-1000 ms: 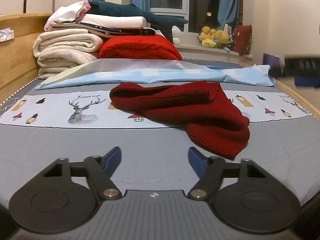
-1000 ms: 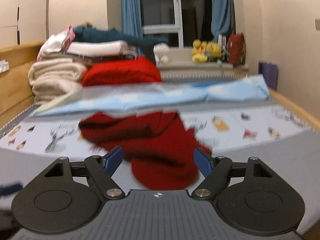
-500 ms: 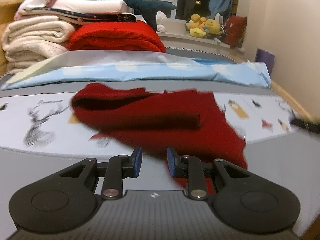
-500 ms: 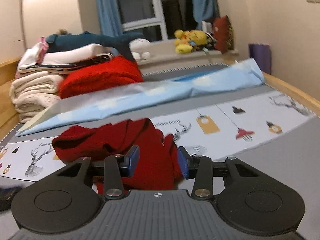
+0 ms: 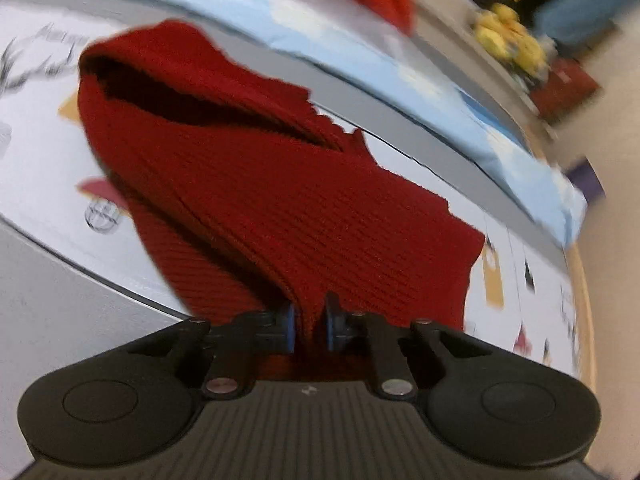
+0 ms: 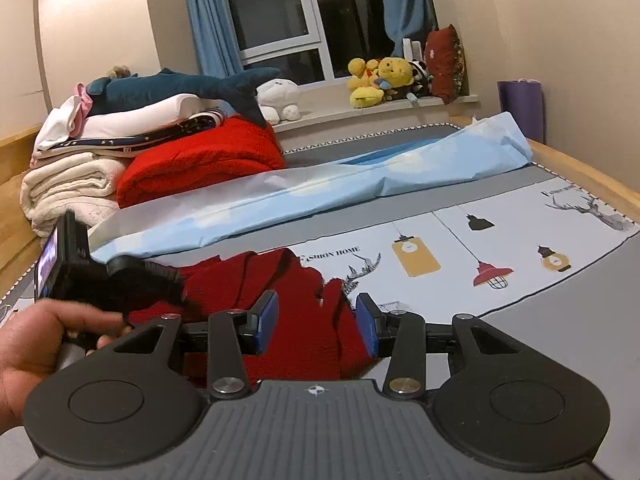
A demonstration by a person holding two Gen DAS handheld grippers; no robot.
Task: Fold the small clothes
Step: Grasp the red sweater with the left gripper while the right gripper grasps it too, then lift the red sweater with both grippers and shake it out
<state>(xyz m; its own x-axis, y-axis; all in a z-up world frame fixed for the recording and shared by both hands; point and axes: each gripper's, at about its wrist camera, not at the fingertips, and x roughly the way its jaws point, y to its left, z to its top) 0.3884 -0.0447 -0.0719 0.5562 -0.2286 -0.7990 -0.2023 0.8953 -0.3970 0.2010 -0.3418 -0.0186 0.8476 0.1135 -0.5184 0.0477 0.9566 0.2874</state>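
A dark red knit garment [image 5: 280, 200] lies crumpled on the bed's patterned sheet [image 5: 36, 152]. My left gripper [image 5: 308, 326] is shut on a fold of its near edge, and the view is tilted. In the right wrist view the same garment [image 6: 304, 312] lies just ahead of my right gripper [image 6: 316, 322], which is open with the cloth between its blue pads [image 6: 266, 320] and not pinched. The left gripper's body [image 6: 80, 272] and the hand holding it show at the left of that view.
A light blue sheet [image 6: 360, 188] lies across the bed behind the garment. A stack of folded blankets and a red blanket [image 6: 200, 160] stands at the back left. Plush toys [image 6: 380, 80] sit on the windowsill. A wooden bed rail [image 6: 592, 176] runs along the right.
My left gripper closed on the garment's near edge and tilted. My right gripper moved in over the garment, narrowed, then opened wider.
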